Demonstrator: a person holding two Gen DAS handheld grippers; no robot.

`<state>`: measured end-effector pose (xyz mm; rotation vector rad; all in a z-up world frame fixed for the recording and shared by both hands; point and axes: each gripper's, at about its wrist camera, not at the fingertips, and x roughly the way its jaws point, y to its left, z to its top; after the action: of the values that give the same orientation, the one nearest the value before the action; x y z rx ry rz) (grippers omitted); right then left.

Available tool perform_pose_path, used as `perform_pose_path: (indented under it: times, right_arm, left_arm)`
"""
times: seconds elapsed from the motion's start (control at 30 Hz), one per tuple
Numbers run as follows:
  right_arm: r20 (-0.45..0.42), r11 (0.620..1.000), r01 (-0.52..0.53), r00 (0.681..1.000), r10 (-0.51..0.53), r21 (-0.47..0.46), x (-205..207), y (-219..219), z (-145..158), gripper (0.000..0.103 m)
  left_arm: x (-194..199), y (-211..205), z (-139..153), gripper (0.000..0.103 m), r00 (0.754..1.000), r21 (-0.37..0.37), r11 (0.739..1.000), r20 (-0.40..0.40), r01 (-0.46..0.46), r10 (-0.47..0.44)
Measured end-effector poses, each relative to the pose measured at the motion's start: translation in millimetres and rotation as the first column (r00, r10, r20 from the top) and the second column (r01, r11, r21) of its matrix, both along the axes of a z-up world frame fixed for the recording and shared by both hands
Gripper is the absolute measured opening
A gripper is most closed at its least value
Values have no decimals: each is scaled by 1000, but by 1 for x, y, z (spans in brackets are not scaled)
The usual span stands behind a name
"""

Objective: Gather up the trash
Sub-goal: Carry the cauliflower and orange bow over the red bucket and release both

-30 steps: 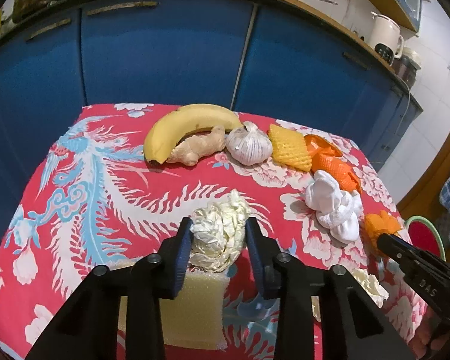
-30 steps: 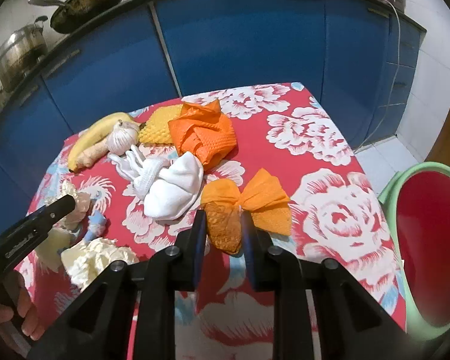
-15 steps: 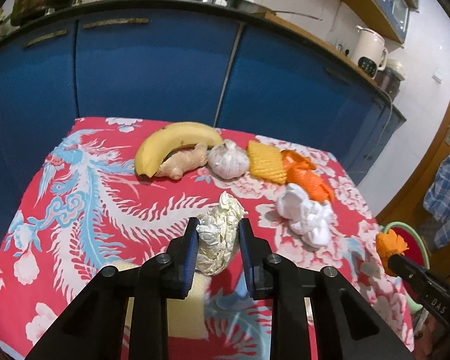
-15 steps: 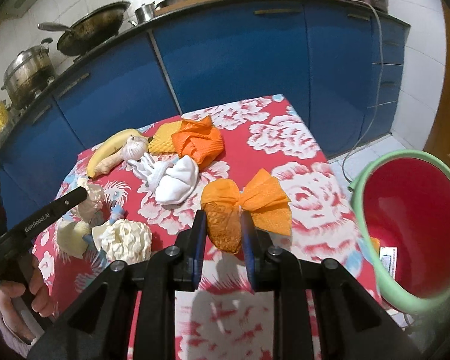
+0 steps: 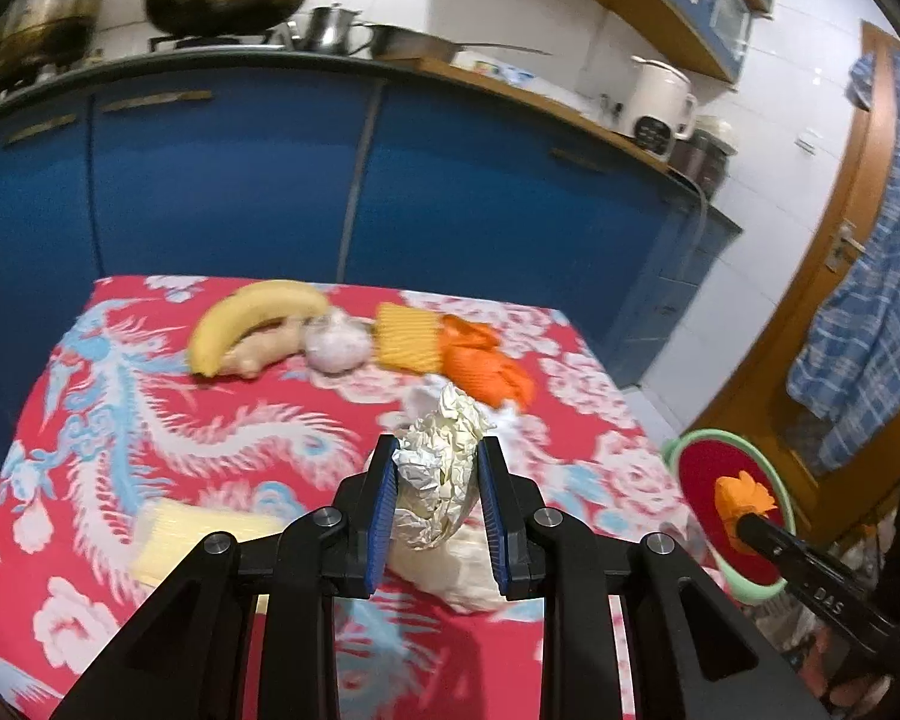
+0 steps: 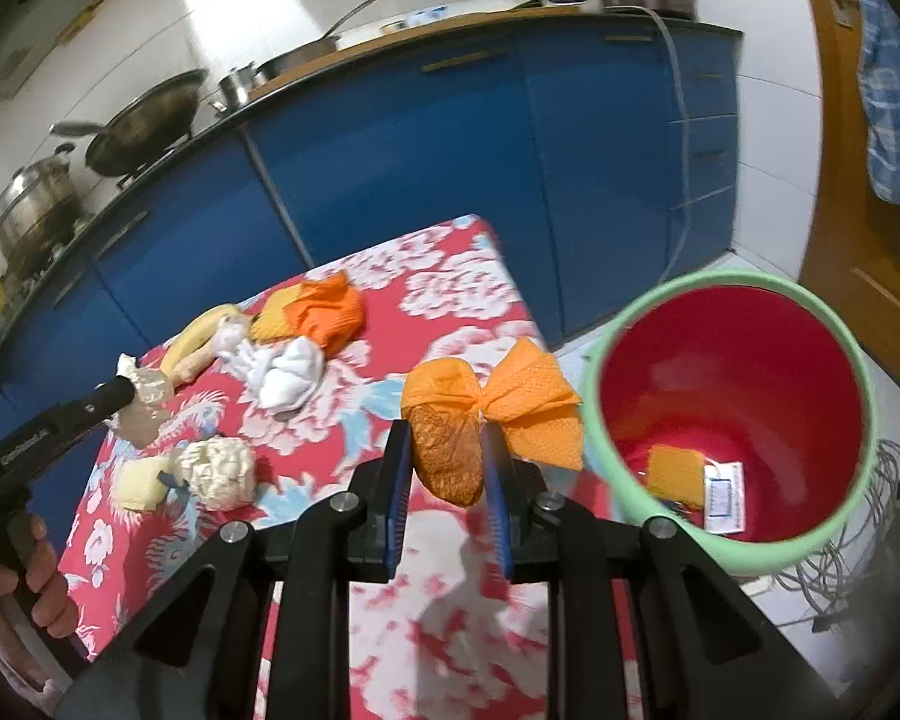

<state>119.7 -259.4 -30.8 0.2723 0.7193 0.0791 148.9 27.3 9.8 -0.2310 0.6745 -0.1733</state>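
Observation:
My left gripper [image 5: 437, 468] is shut on a crumpled cream paper wad [image 5: 441, 474], lifted above the red flowered tablecloth [image 5: 150, 414]. My right gripper [image 6: 447, 450] is shut on an orange net wrapper [image 6: 450, 444] whose loose end fans out like a bow toward the bin. The green-rimmed red bin [image 6: 732, 402] stands on the floor just right of the table; a yellow net piece and a white label lie inside. In the left wrist view the right gripper [image 5: 744, 516] holds the orange wrapper in front of the bin [image 5: 690, 462].
On the table lie a banana [image 5: 252, 318], ginger, a garlic bulb [image 5: 337, 343], a yellow net [image 5: 403, 338], an orange net [image 5: 480, 360], a white wad [image 6: 288, 375], a cream wad [image 6: 219, 471] and a yellow sponge [image 5: 192, 540]. Blue cabinets stand behind, cables on the floor.
The left gripper closed on the cream paper wad and lifted it off the table. The right gripper carried the orange wrapper rightward to the bin's edge.

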Motion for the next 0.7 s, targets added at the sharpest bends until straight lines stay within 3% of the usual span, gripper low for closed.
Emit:
perform_pose_path:
  times: [0.3, 0.7]
  right_arm:
    - [-14, 993, 119, 993, -119, 24, -20, -57, -3, 26]
    - [-44, 973, 227, 973, -226, 30, -26, -112, -18, 28]
  left_arm:
    - [-4, -60, 7, 27, 992, 17, 992, -8, 125, -125]
    - [4, -140, 0, 26, 963, 59, 962, -52, 267, -264]
